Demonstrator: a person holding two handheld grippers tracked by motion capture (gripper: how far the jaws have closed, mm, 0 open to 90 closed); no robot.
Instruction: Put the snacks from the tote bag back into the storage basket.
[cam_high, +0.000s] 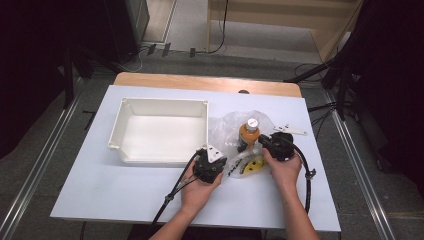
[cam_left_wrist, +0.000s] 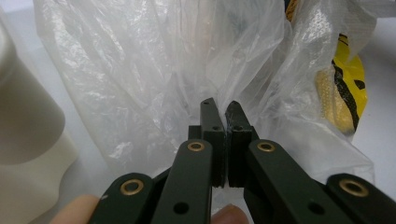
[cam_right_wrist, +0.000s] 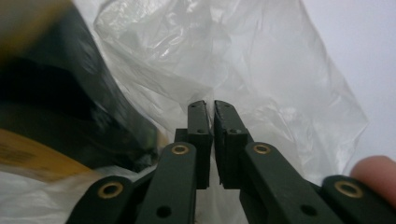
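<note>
- The clear plastic bag (cam_high: 235, 131) lies on the white table (cam_high: 100, 190), to the right of the empty white tray (cam_high: 162, 131), at about 3 o'clock from it. A bottle (cam_high: 248, 134) with an orange body and white cap stands in it, and a yellow packet (cam_high: 254, 165) lies at the bag's near edge, about 6 o'clock from the bottle.
- The left gripper (cam_left_wrist: 219, 109) has its jaws closed together, and a thin fold of the bag's film is pinched between them. It sits at about 7 o'clock from the bottle.
- The right gripper (cam_right_wrist: 209, 108) is also closed, only a thin slit between the jaws, with film in it. The bottle is blurred and very close at its 9 o'clock.
- Risk: the film is thin and slippery. If the two hands pull apart too fast, it can slip out of one pinch or tear at the pinch.
- Risk: the bottle stands upright on soft film. A pull on the bag from one side can tip it over.
- Risk: the right gripper is almost against the bottle, so a small sideways move may knock it.
</note>
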